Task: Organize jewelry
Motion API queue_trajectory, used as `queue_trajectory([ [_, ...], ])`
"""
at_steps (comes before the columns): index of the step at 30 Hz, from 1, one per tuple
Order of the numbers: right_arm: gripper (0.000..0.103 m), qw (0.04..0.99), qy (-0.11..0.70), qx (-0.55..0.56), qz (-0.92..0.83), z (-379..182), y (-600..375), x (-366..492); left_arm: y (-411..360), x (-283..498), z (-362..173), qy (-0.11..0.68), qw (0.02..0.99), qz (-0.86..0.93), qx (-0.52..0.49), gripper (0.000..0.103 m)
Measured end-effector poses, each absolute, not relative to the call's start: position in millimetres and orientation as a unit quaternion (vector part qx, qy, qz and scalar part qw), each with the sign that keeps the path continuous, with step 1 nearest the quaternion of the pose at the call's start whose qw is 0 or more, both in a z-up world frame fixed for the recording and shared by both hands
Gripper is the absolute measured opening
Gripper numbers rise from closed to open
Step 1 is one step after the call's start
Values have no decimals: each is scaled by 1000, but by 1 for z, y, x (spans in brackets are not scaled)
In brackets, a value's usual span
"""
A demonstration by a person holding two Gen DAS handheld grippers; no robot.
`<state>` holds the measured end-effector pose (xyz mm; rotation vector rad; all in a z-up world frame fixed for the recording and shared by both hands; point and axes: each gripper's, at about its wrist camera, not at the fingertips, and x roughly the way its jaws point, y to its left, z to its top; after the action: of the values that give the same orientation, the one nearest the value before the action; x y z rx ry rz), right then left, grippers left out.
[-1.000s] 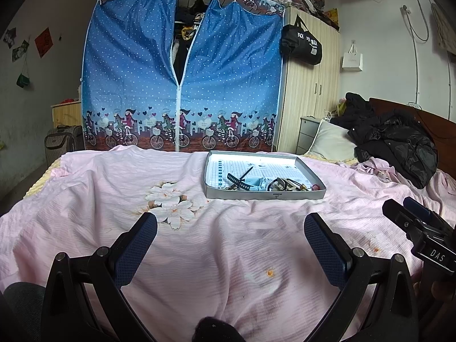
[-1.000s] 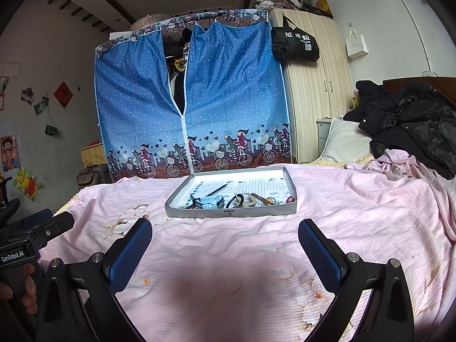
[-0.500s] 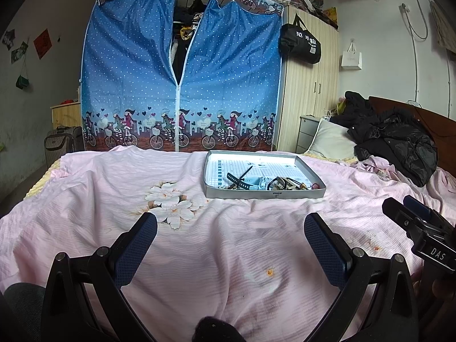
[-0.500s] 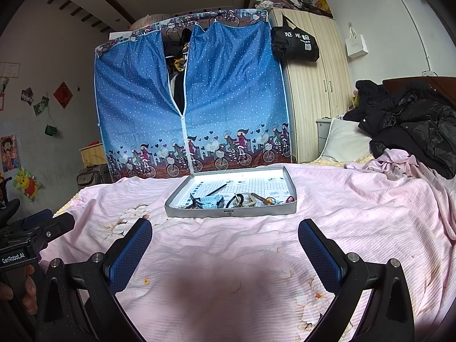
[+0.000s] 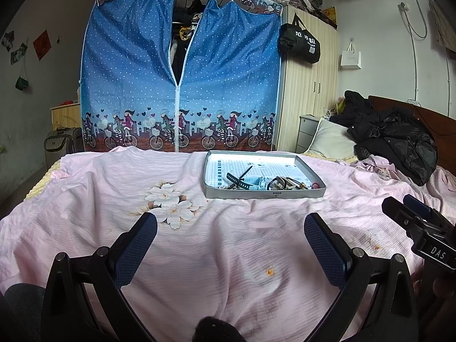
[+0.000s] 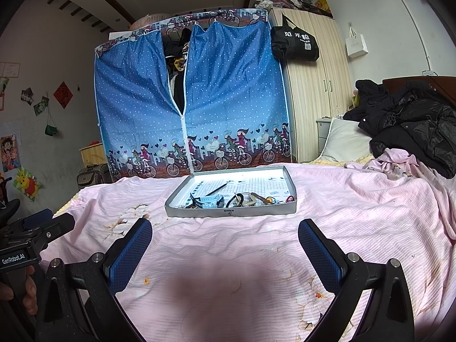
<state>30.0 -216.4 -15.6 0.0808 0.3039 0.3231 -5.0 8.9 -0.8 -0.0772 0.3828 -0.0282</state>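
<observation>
Jaws spread wide and empty on both my left gripper [image 5: 230, 232] and right gripper [image 6: 225, 236], I hover over the bed [image 5: 228, 242] while jewelry [image 6: 236, 199] lies jumbled along the near edge of the tray [image 6: 228, 212] farther off, sorted or not I cannot judge.

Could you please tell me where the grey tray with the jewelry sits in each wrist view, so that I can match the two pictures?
Left wrist view: the grey tray lies right of centre on the pink bedsheet.
Right wrist view: the tray lies near centre.
Shared landmark: the blue wardrobe, directly behind the tray in both views.
</observation>
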Motion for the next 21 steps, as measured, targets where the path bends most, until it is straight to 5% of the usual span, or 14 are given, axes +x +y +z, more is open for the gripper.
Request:
queue_trajectory([
  [21,103,974,153,40,161,-15,-216,30,1,-6,-4,185,983,10,5,101],
])
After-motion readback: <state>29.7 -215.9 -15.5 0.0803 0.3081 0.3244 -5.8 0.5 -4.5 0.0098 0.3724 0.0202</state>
